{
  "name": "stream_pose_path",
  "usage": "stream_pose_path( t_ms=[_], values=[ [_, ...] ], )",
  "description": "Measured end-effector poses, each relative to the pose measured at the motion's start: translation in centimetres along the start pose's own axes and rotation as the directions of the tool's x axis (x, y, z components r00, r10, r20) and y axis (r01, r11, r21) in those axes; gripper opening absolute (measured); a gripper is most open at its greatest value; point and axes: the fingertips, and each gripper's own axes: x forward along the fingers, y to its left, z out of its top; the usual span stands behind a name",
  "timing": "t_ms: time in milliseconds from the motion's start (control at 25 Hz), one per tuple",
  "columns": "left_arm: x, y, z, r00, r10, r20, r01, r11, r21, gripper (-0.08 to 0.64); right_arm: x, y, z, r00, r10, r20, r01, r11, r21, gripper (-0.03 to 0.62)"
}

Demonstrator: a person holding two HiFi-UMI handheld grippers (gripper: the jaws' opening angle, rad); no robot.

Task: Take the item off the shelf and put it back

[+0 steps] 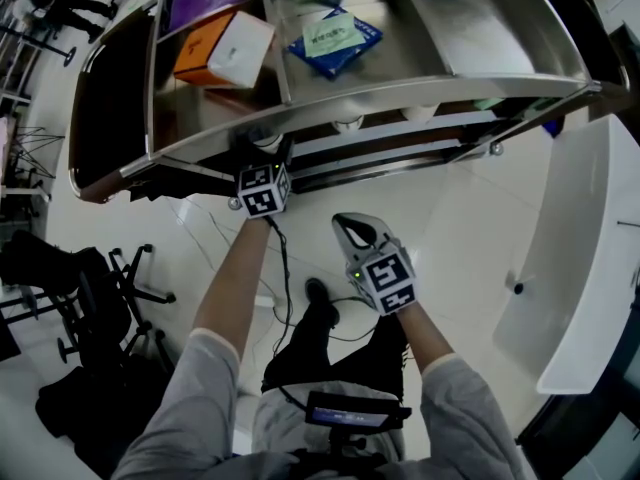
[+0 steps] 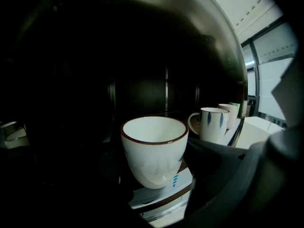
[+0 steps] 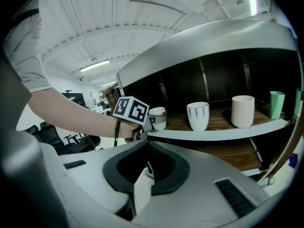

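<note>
A white cup with a brown rim (image 2: 153,151) stands at the left end of the lower wooden shelf (image 3: 213,134). My left gripper (image 1: 265,153) reaches under the steel top and is shut on this cup (image 3: 156,112). Its dark right jaw lies against the cup's side; the left jaw is lost in shadow. From the frames I cannot tell whether the cup's base touches the shelf. My right gripper (image 1: 350,224) hangs back in front of the shelf, below and to the right of the left one. It (image 3: 146,148) is shut with nothing in it.
To the right on the same shelf stand a blue-striped mug (image 3: 197,116), a plain white cup (image 3: 242,111) and a green cup (image 3: 277,104). The steel top tray (image 1: 420,88) holds boxes (image 1: 220,50) and a blue pack (image 1: 335,38). A white counter (image 1: 580,268) is at right, chairs (image 1: 90,288) at left.
</note>
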Motion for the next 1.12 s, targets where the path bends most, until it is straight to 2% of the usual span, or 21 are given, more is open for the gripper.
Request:
stream_pose_path(
  t_ms=[320,440,720,920,1120],
  values=[
    [-0.1,0.0,-0.1,1.000,0.002,0.001,-0.002,1.000,-0.031,0.397,0.4,0.6,-0.3,1.000,0.016,-0.003,-0.016,1.000,-0.008,0.009],
    [-0.3,0.0,-0.2,1.000,-0.011,-0.015,0.010,0.999,-0.036,0.443,0.3,0.9,-0.1,1.000,0.016,-0.006,-0.016,1.000,0.000,0.009],
    [-2.2,-0.7,0.1,0.999,-0.016,-0.042,0.014,0.999,-0.037,0.446,-0.4,1.3,0.4,1.000,0.019,-0.010,-0.019,1.000,0.000,0.009],
    [-6.0,-2.2,0.1,0.996,-0.030,-0.080,0.025,0.998,-0.053,0.446,-1.9,1.7,0.9,1.000,0.021,-0.023,-0.022,1.000,-0.017,0.009],
    [-12.4,-3.4,0.4,0.992,-0.020,-0.128,0.007,0.994,-0.105,0.446,-4.6,1.8,2.4,0.999,0.012,-0.032,-0.012,1.000,-0.012,0.009]
  ],
)
